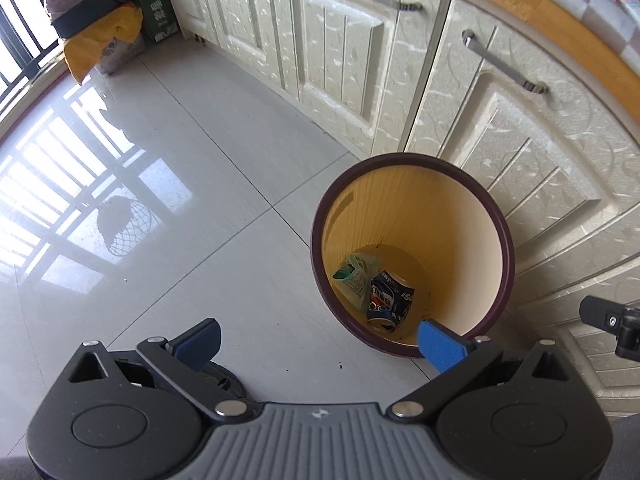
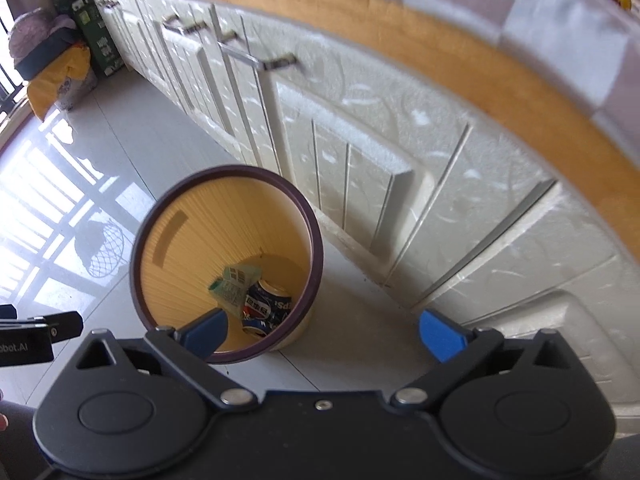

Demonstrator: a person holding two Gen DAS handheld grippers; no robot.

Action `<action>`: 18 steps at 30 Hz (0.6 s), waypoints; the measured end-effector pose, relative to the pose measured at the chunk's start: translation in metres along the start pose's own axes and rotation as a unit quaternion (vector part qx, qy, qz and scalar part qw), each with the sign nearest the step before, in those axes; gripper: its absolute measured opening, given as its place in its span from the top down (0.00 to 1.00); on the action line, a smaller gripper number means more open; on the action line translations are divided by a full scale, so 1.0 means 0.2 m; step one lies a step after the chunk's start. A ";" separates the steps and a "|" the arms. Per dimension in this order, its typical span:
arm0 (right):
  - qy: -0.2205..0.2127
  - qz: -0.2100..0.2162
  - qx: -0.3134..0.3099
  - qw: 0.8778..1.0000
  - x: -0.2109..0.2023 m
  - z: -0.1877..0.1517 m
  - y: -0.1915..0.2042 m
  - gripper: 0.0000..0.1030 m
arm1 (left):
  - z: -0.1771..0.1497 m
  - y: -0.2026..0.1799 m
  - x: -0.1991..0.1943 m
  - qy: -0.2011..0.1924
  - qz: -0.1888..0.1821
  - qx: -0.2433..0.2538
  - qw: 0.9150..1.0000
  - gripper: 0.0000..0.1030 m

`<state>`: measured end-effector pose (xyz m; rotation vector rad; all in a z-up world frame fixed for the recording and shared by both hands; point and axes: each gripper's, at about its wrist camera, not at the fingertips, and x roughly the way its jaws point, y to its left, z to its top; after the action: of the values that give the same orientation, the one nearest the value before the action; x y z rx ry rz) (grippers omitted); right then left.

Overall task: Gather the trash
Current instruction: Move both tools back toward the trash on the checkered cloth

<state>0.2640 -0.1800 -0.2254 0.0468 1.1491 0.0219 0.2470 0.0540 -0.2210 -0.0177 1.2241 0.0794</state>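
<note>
A round waste bin [image 1: 496, 220] with a dark purple rim and yellow inside stands on the floor by the cabinets. At its bottom lie a crushed blue soda can [image 1: 390, 298] and a crumpled green and white wrapper [image 1: 356, 276]. My left gripper [image 1: 320, 340] hangs above the floor just left of the bin, open and empty. The right wrist view shows the same bin [image 2: 316, 236], can [image 2: 266, 308] and wrapper [image 2: 234, 282]. My right gripper [image 2: 324, 334] is open and empty above the bin's near right edge.
Cream cabinet doors [image 1: 348, 52] with metal handles run along the right under a wooden counter edge [image 2: 360, 20]. A yellow sack [image 1: 100, 46] and a green box [image 1: 154, 4] stand in the far corner. Glossy grey floor tiles [image 1: 180, 184] spread left of the bin.
</note>
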 end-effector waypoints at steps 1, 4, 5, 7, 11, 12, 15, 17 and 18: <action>-0.007 0.000 -0.003 1.000 -0.03 0.00 0.00 0.00 | -0.01 0.00 -0.03 -0.004 0.000 -0.002 1.000 0.00; -0.031 -0.002 -0.006 0.999 -0.13 0.00 0.01 0.00 | -0.03 0.01 -0.11 -0.022 -0.003 -0.010 1.000 0.00; -0.040 -0.002 -0.007 0.999 -0.16 0.00 0.00 0.00 | -0.03 0.02 -0.14 -0.029 -0.004 -0.012 1.000 0.00; -0.058 -0.004 -0.009 0.998 -0.23 0.00 0.00 0.00 | -0.04 0.02 -0.20 -0.042 -0.006 -0.015 0.999 0.00; -0.090 -0.005 -0.010 0.996 -0.36 0.00 -0.01 0.00 | -0.05 0.01 -0.33 -0.073 -0.014 -0.018 0.997 0.00; -0.099 -0.004 -0.010 0.995 -0.39 0.00 -0.01 0.00 | -0.05 0.01 -0.36 -0.082 -0.015 -0.018 0.996 0.00; -0.121 -0.005 -0.009 0.993 -0.48 -0.01 -0.03 0.00 | -0.04 0.00 -0.46 -0.109 -0.018 -0.017 0.994 0.00; -0.139 -0.006 -0.008 0.990 -0.54 0.00 -0.04 0.00 | -0.03 -0.01 -0.53 -0.128 -0.020 -0.016 0.991 0.00; -0.148 -0.008 -0.007 0.989 -0.57 0.00 -0.04 0.00 | -0.03 -0.02 -0.57 -0.138 -0.021 -0.015 0.990 0.00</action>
<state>0.2175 -0.1931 -0.1215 0.0271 0.8531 0.0095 0.2037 0.0444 -0.1166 -0.0571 0.9450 0.0610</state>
